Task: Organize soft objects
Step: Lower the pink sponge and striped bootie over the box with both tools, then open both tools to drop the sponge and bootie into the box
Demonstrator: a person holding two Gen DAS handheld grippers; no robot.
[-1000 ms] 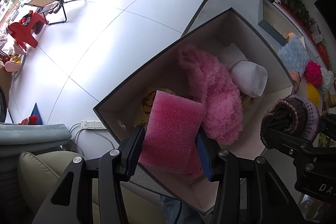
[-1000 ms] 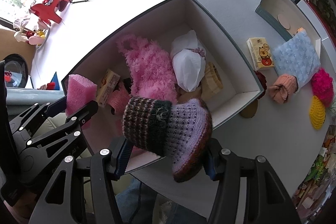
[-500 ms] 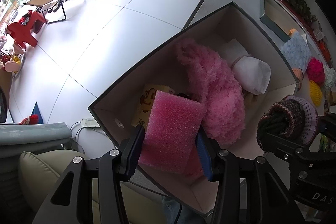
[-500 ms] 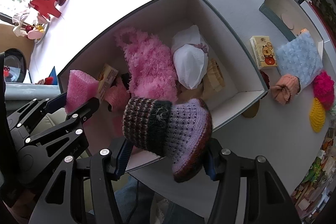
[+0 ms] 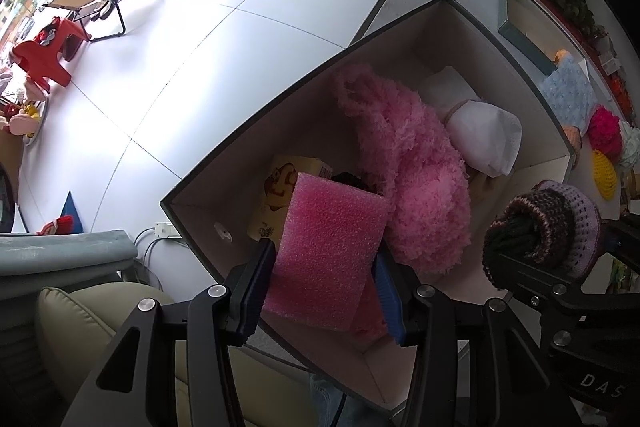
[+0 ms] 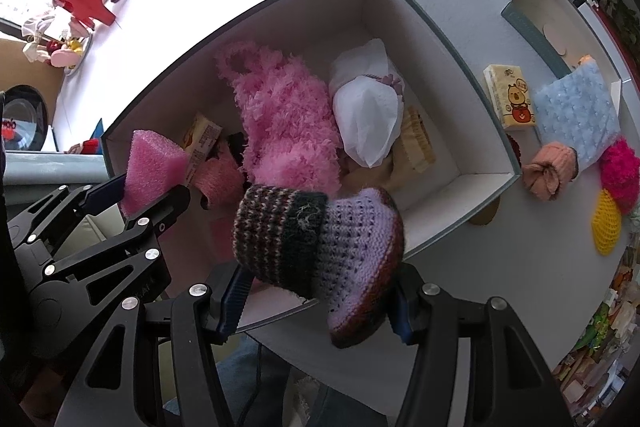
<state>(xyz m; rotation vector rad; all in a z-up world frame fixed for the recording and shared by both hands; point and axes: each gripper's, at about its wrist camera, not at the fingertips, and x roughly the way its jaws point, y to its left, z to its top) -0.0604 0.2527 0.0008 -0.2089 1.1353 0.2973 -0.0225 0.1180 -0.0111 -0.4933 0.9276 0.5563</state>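
My left gripper (image 5: 324, 291) is shut on a pink foam block (image 5: 328, 251) and holds it over the near left end of an open grey box (image 5: 404, 27). The block also shows in the right wrist view (image 6: 154, 163). My right gripper (image 6: 316, 303) is shut on a knitted purple and dark striped hat (image 6: 316, 243), just above the box's near wall (image 6: 460, 223). The hat also shows at the right of the left wrist view (image 5: 544, 227). Inside the box lie a fluffy pink piece (image 6: 284, 123), a white cloth bundle (image 6: 368, 123) and a tissue pack (image 5: 280, 191).
On the table right of the box lie a tissue pack (image 6: 512, 99), a blue fluffy cloth (image 6: 576, 115), a peach knitted hat (image 6: 552, 167), a magenta pompom (image 6: 620, 171) and a yellow net (image 6: 606, 219). A beige sofa (image 5: 80, 327) is below left.
Both grippers have moved a little further over the box with their loads still held. The box looks slightly lower and nearer in both views.
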